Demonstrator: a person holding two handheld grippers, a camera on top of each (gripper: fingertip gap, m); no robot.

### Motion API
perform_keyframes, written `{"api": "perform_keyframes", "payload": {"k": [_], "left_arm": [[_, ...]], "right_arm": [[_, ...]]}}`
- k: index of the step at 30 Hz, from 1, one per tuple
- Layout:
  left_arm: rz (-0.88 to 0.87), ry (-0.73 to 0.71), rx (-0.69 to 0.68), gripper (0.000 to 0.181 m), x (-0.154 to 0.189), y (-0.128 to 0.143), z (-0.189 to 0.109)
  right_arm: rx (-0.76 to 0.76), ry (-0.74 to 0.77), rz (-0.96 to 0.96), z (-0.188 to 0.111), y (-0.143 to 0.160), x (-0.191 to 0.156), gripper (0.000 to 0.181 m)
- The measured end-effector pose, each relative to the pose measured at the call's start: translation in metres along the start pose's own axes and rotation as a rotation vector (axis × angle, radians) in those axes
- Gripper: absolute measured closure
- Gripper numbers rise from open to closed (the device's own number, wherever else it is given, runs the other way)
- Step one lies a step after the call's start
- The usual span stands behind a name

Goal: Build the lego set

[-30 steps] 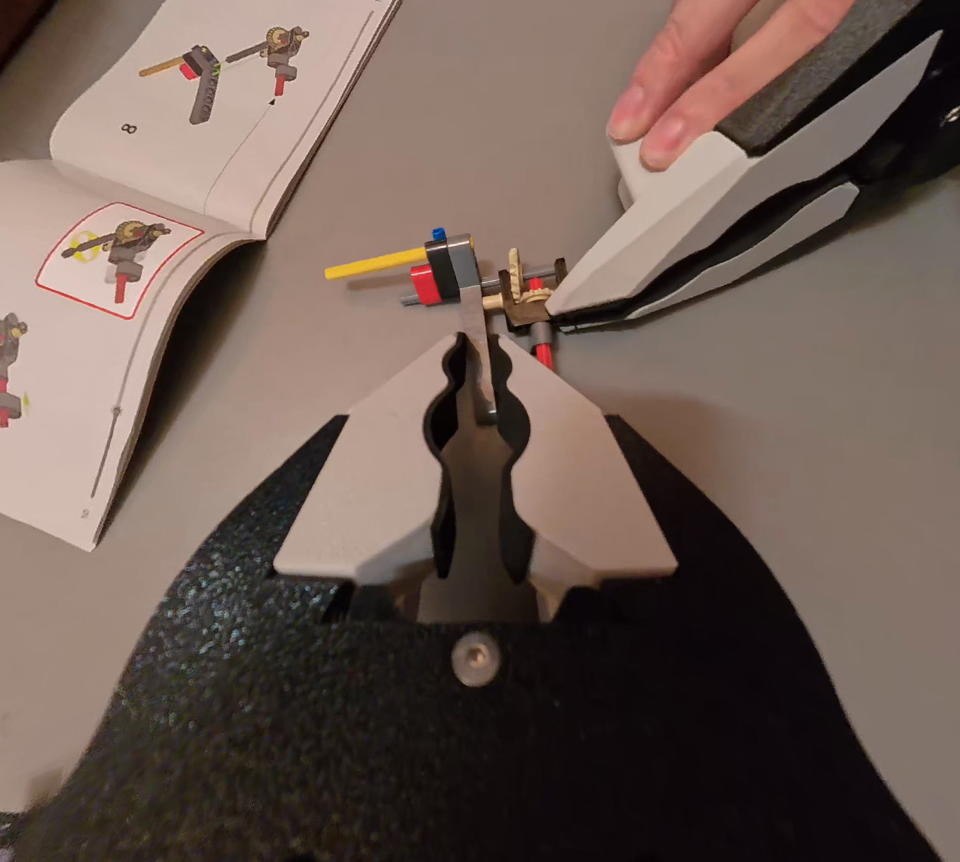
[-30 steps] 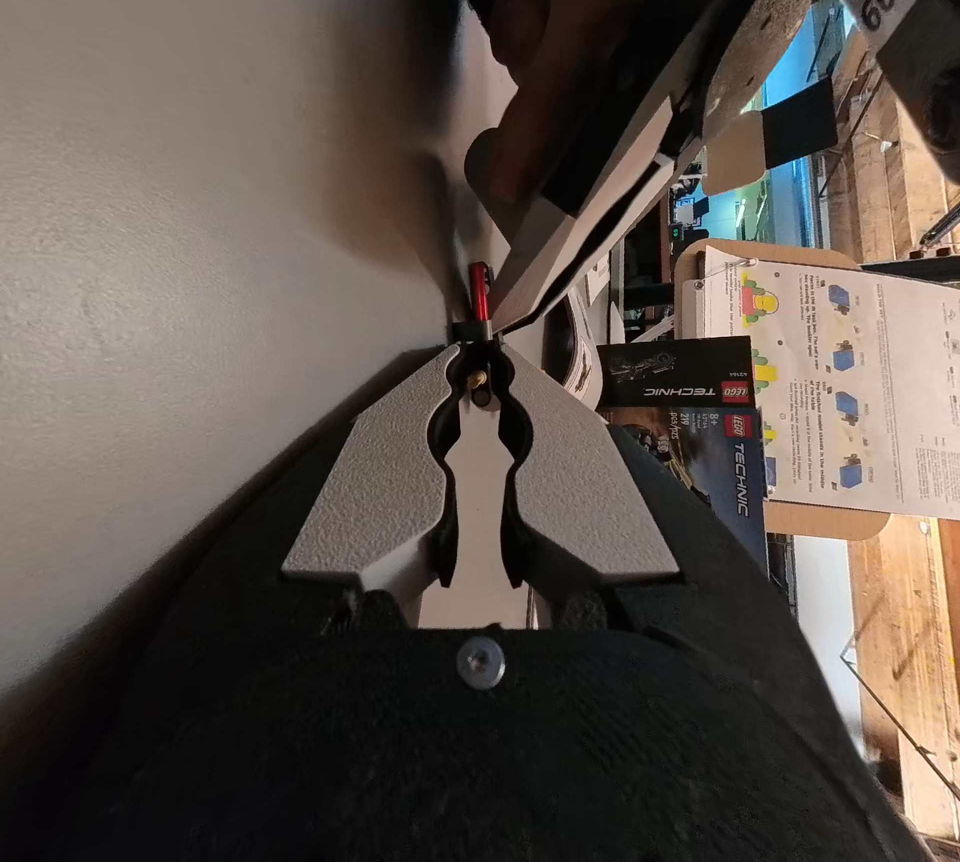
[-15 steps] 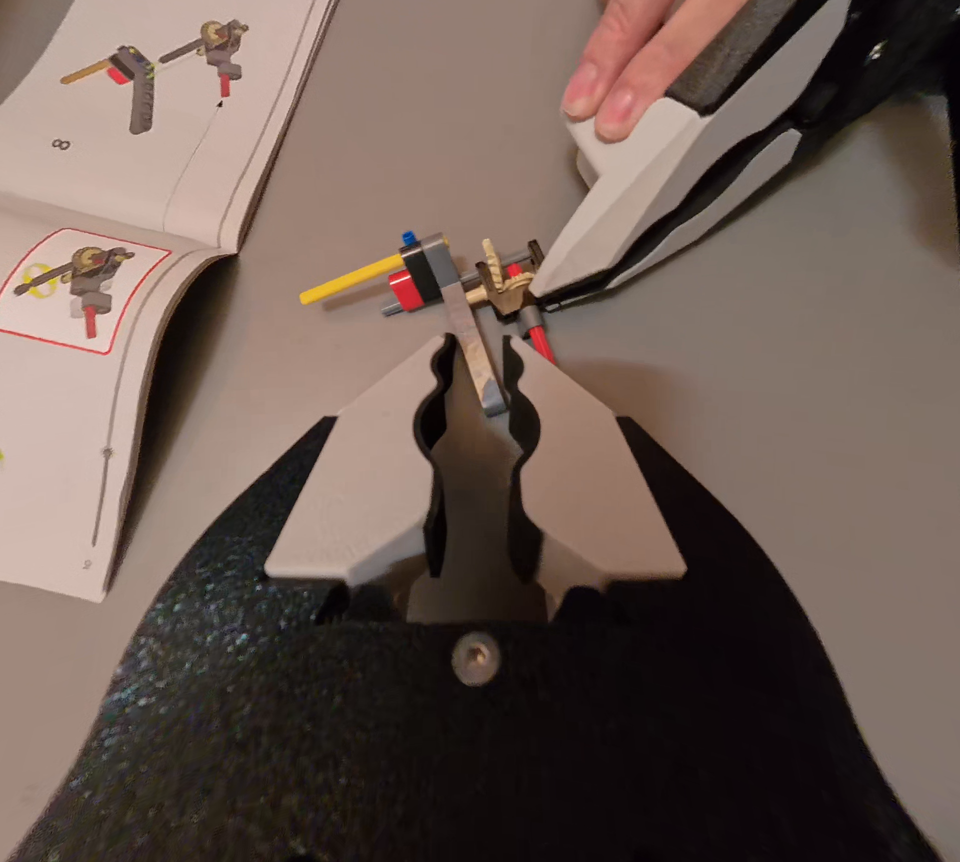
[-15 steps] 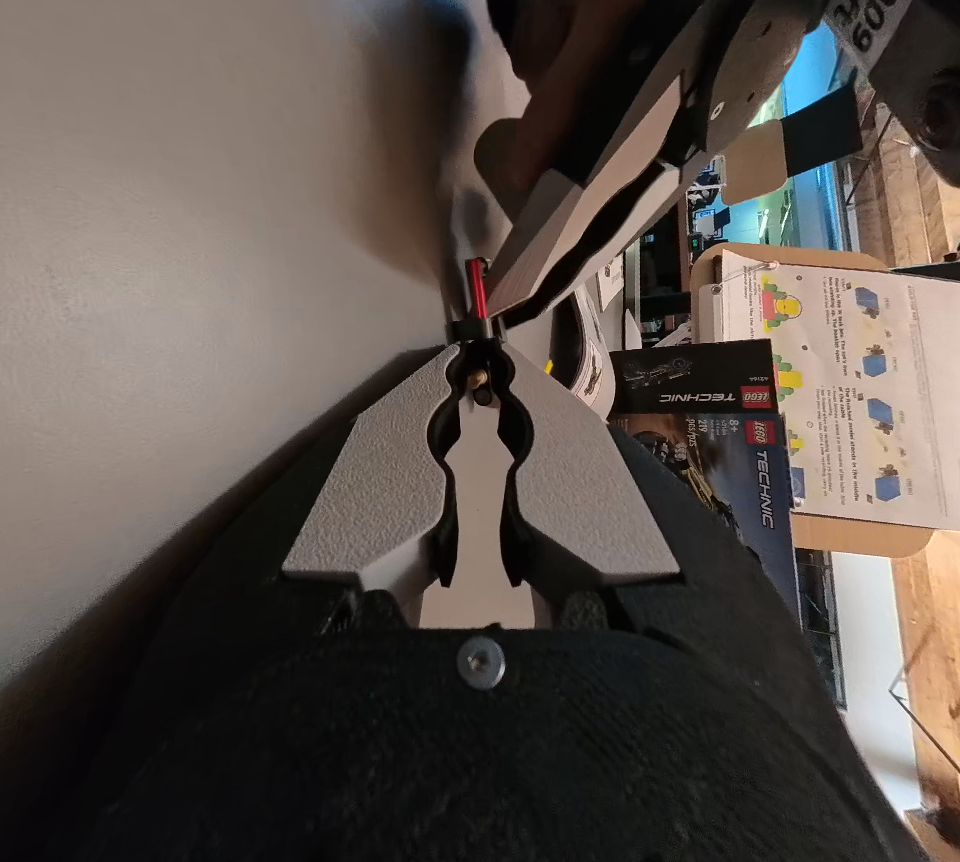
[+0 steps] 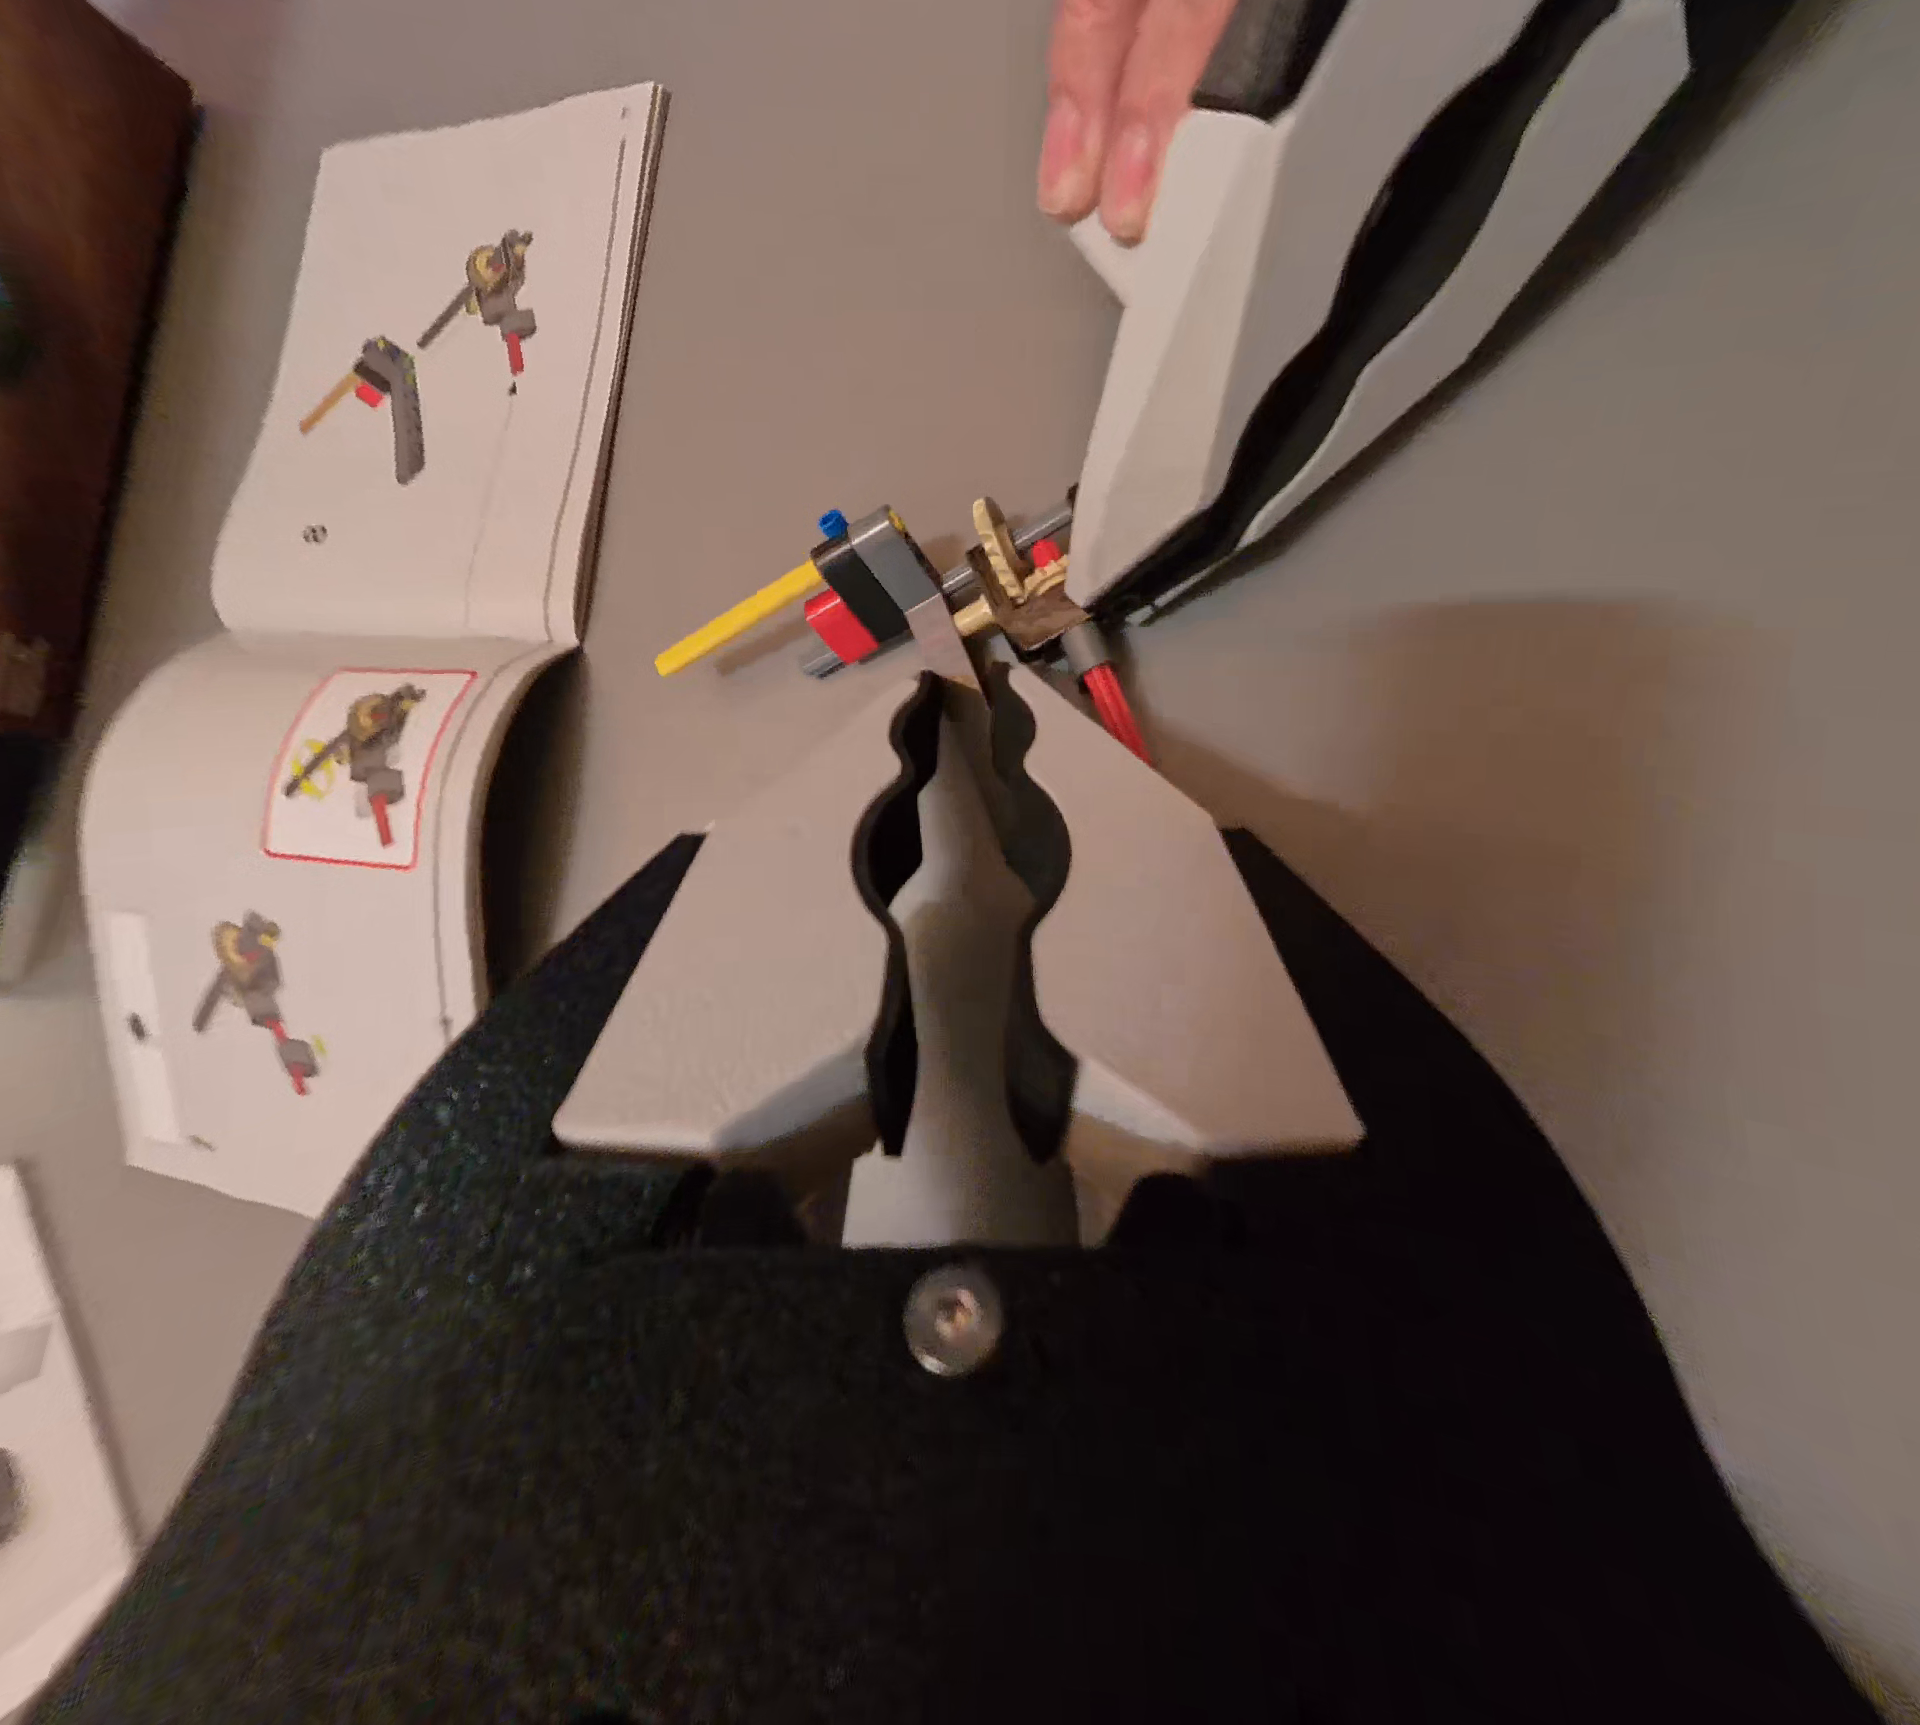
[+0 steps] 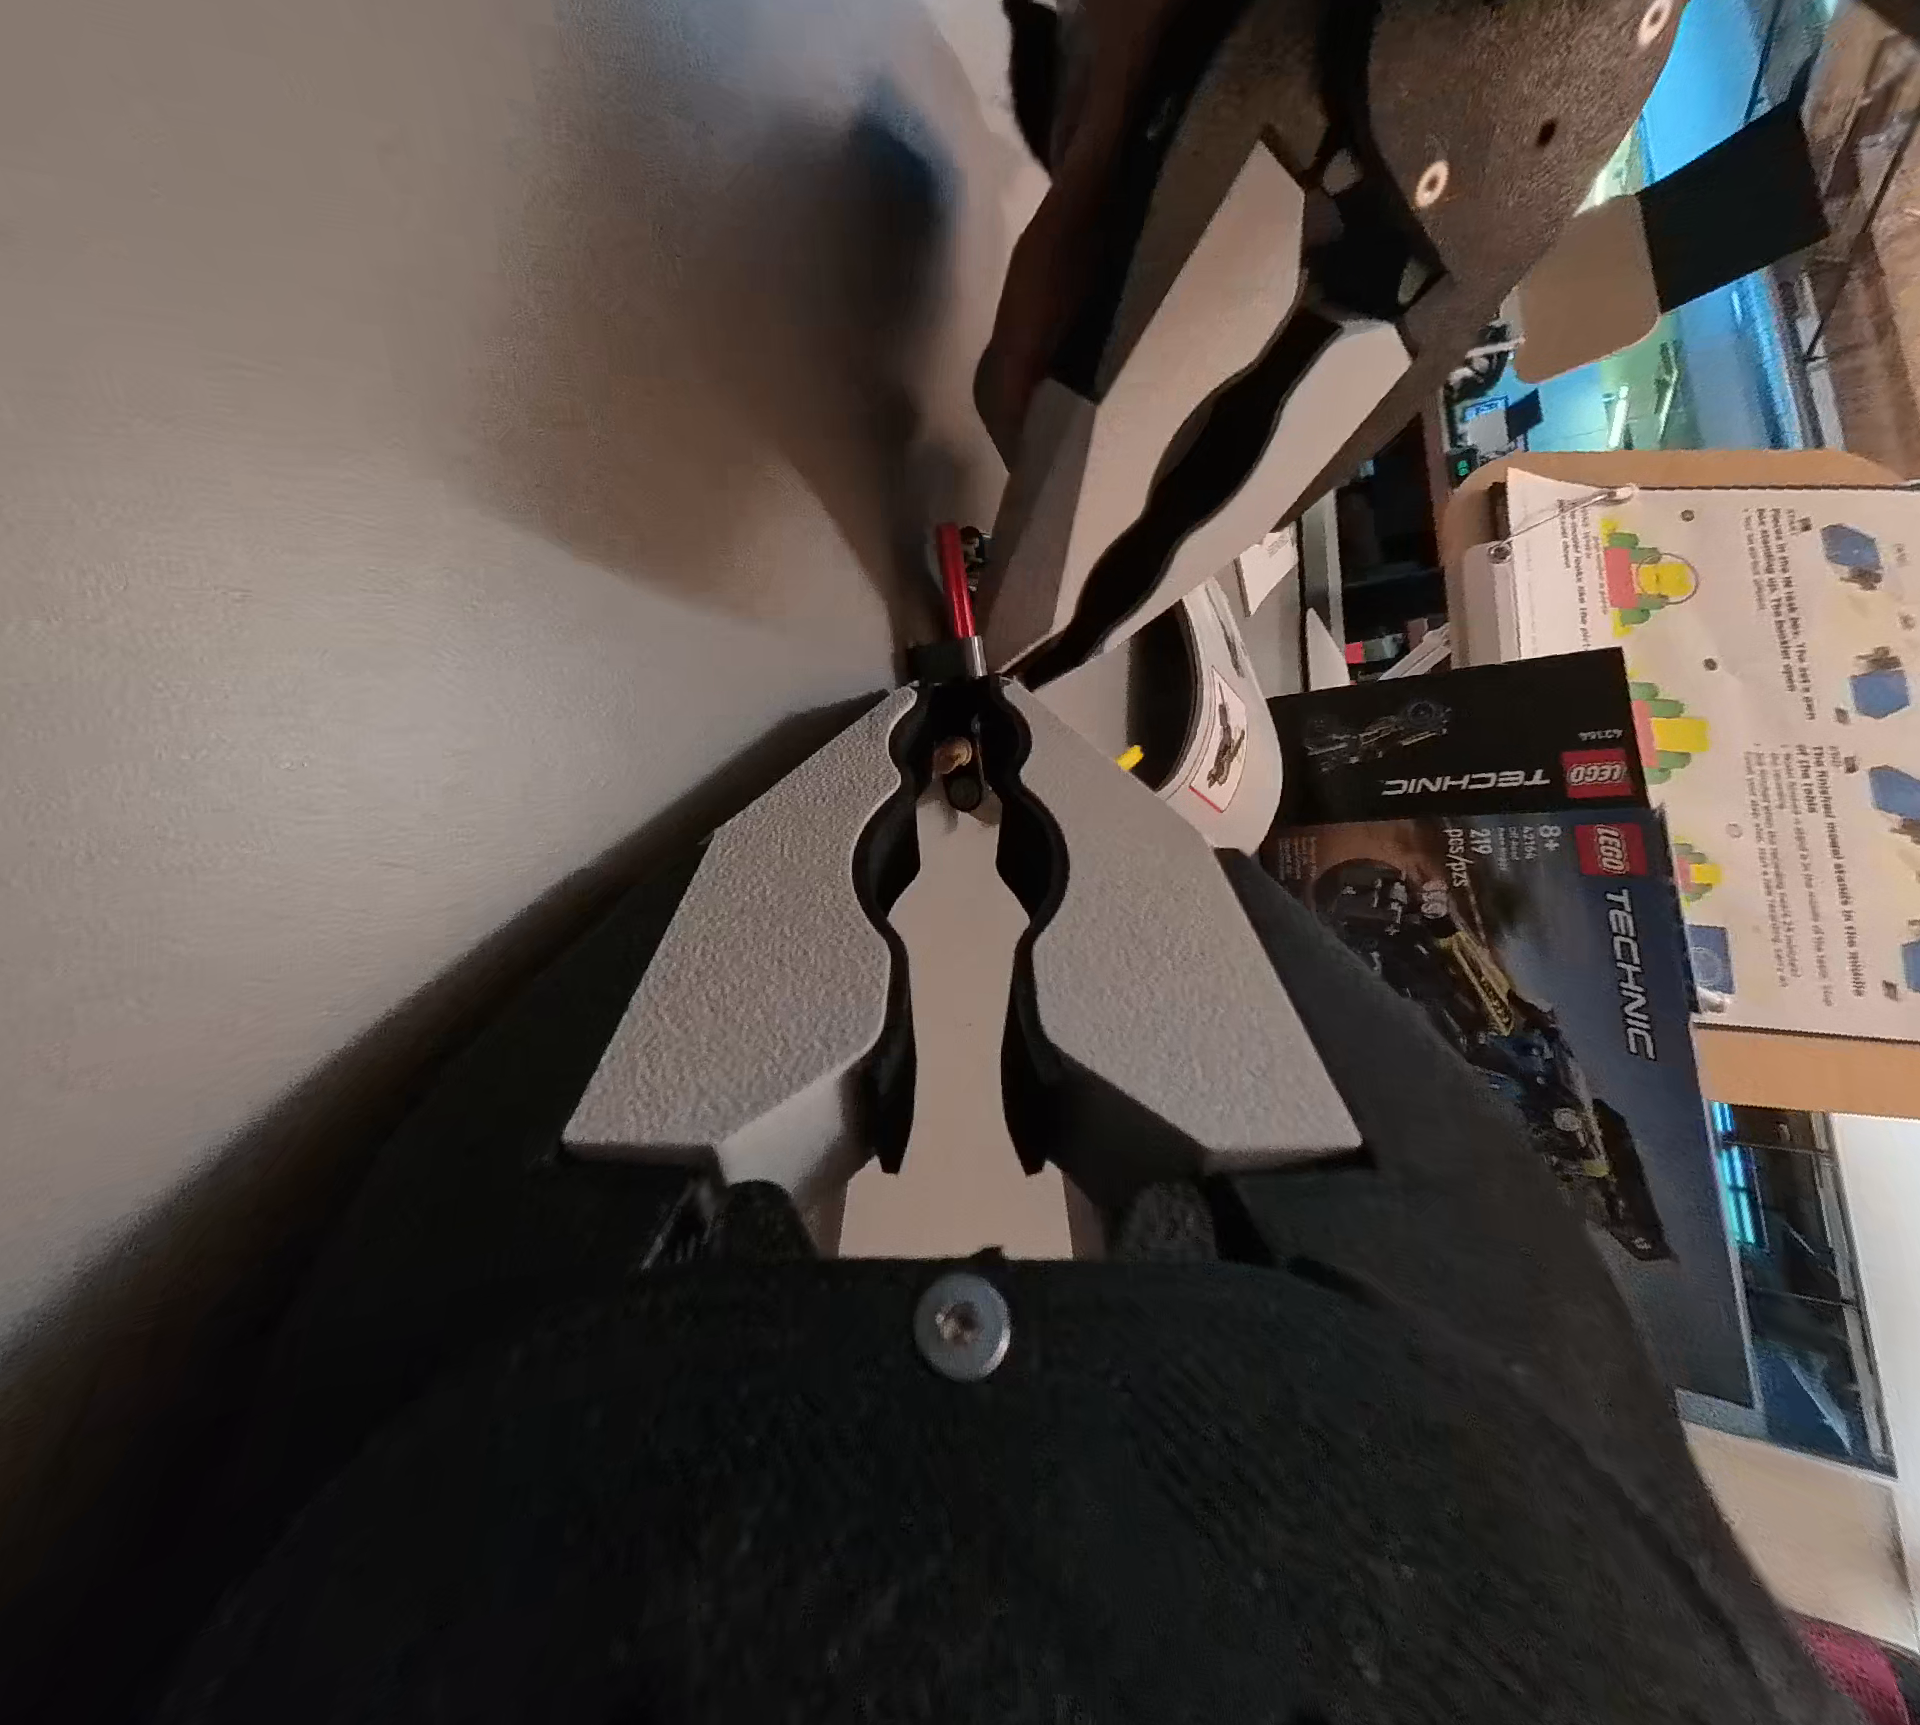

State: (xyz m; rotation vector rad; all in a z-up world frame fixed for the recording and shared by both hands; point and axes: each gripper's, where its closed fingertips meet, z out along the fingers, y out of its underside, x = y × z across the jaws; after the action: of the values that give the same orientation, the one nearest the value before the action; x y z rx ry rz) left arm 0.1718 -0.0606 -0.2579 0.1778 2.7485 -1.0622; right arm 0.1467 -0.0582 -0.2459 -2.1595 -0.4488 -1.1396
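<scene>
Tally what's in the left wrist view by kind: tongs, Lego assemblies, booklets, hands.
Tongs: 2, the left tongs and the right tongs, both clamped on the Lego
Lego assembly: 1, held between them
Instruction booklet: 1, lying open
Hand: 1, on the right tongs
Total: 5

A small lego assembly [image 5: 914, 595] of grey beam, yellow axle, red axle and tan gear sits just above the grey table.
</scene>
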Motion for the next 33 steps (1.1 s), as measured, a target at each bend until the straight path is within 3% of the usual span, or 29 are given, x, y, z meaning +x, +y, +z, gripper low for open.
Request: {"api": "perform_keyframes", "payload": {"k": [6, 15, 19, 26, 29, 33], "left_arm": [[0.134, -0.052, -0.052, 0.174, -0.0003, -0.0002, -0.0007], [-0.083, 0.007, -0.012, 0.174, -0.0012, 0.0003, 0.0008], [-0.125, 0.023, 0.005, 0.174, -0.0007, -0.0004, 0.0017], [-0.038, 0.001, 0.012, 0.174, -0.001, -0.0007, 0.0016], [0.011, -0.017, 0.02, 0.173, -0.0023, -0.0011, 0.0016], [0.0, -0.015, 0.028, 0.174, -0.0039, -0.0009, 0.0019]], "right_arm": [[-0.009, -0.013, 0.007, -0.0004, -0.0001, -0.0003, 0.174], [-0.103, 0.086, -0.224, 0.0011, 0.004, 0.002, 0.174], [-0.147, 0.149, -0.314, 0.001, 0.005, 0.0075, 0.164], [-0.108, 0.07, -0.224, 0.0021, 0.0063, 0.0032, 0.173], [-0.037, 0.004, 0.002, 0.0006, 0.0059, 0.0063, 0.173], [-0.048, -0.009, -0.02, 0.0034, 0.0084, 0.0038, 0.173]]}}
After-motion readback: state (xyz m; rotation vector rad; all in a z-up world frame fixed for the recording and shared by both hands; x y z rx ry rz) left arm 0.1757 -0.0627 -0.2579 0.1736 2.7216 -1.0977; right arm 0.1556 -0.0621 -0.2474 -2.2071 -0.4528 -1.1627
